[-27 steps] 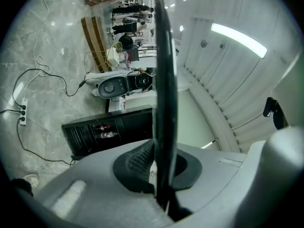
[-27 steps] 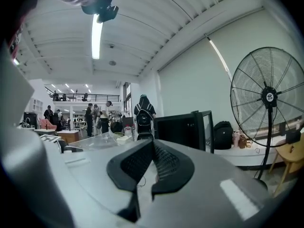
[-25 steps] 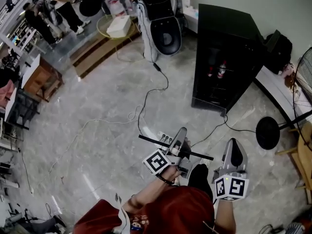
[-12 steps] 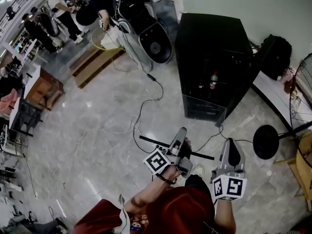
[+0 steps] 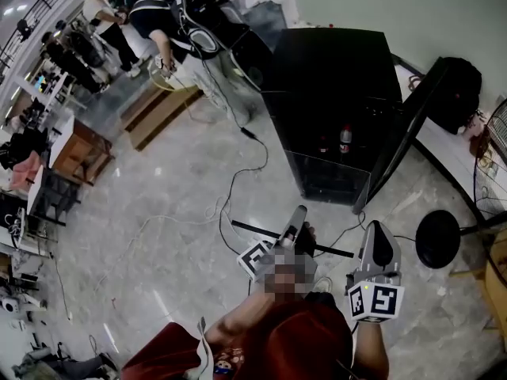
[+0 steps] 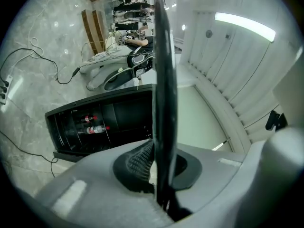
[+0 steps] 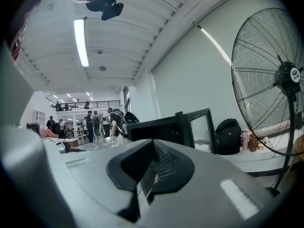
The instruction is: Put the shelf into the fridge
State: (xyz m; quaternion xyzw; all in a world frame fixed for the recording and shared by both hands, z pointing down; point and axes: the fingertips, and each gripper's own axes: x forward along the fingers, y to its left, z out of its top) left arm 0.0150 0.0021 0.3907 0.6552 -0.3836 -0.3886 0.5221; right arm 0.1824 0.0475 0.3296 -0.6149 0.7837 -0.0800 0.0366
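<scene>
Shelf (image 6: 164,99) clamped edge-on in left tongs (image 6: 160,177); fridge (image 5: 333,62) door open.

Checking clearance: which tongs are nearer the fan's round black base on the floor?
Right. The right tongs sit just left of the fan base; the left tongs, clamping the shelf, are farther left.

grey marble floor (image 5: 158,212), white walls (image 5: 380,2)

I can't read any text, brand or number from here. The marker cube (image 5: 375,301) shows only black-and-white square patterns, no letters. A bottle (image 5: 344,139) inside the fridge (image 5: 333,62) has a red label, but its print is too small to make out.
</scene>
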